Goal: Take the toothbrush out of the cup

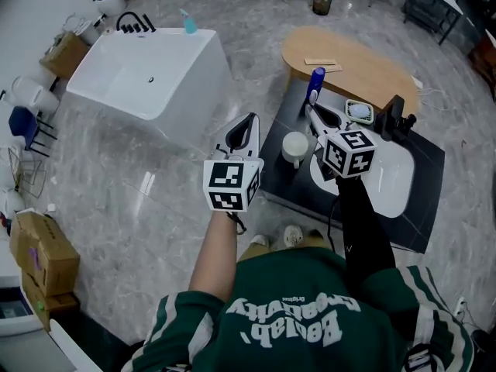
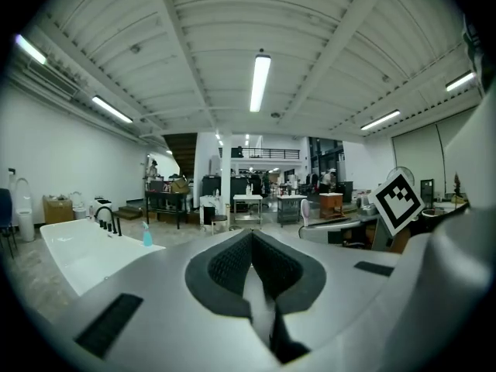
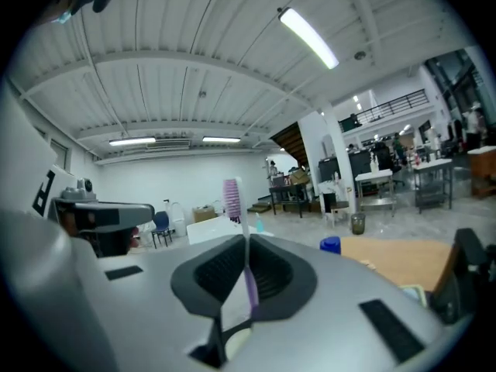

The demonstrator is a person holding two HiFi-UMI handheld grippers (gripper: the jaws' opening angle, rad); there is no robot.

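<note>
A purple and white toothbrush stands upright between the pads of my right gripper, its bristle head above the jaws, which are shut on its handle. In the head view the right gripper is held up above the dark counter, just right of the white cup. That cup stands near the counter's left edge, and the brush is clear of it. My left gripper hovers left of the cup over the floor. Its jaws are shut with nothing between them.
A white basin and a black tap sit on the counter, with a soap dish and a blue bottle behind the cup. An oval wooden table lies beyond. A white bathtub stands at the left, cardboard boxes lower left.
</note>
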